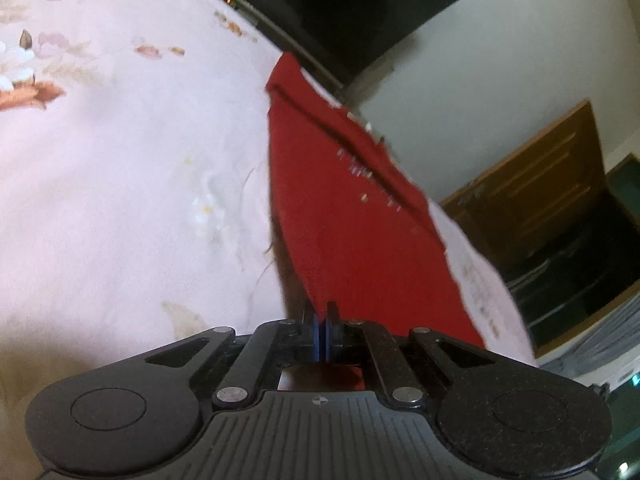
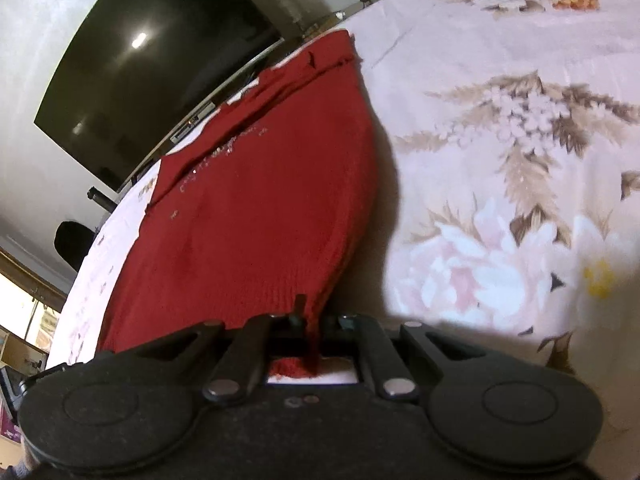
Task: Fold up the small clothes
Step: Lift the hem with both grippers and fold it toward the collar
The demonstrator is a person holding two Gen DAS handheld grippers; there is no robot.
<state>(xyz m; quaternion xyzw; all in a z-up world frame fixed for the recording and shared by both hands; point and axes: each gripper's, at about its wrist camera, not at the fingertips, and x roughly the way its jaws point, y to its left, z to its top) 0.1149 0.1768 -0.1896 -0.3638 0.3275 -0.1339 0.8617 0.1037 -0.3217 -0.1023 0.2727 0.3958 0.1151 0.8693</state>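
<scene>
1. We hold the left gripper with its blue-padded fingers pressed together on the near edge of the red knit garment; the cloth runs from the pinch up toward 12 and 1 o'clock in the left wrist view, and a scrap of red shows through the opening behind the fingers.

2. We hold the right gripper likewise clamped on the red knit garment; the fabric passes between its fingers and hangs as a small red tuft below them; from the pinch the cloth spreads toward 11 o'clock.

3. The garment lies across the floral bedsheet, raised at its near edge where both grippers pinch it; a shadow sits under the lifted edge at 3 o'clock of the cloth in the right wrist view.

4. A line of small pale specks, perhaps stitching or sequins, crosses the upper part of the garment; we cannot tell which; a folded seam or hem runs along its far end.

5. The bedsheet is pale pink with brown sprays and large pale blossoms, filling the view from 1 to 4 o'clock on the right side.

6. Beyond the bed's far edge a dark television screen hangs on a pale wall at 10 to 11 o'clock; in the left view the same screen sits at 12 o'clock, with a brown wooden door at 3 o'clock.
</scene>
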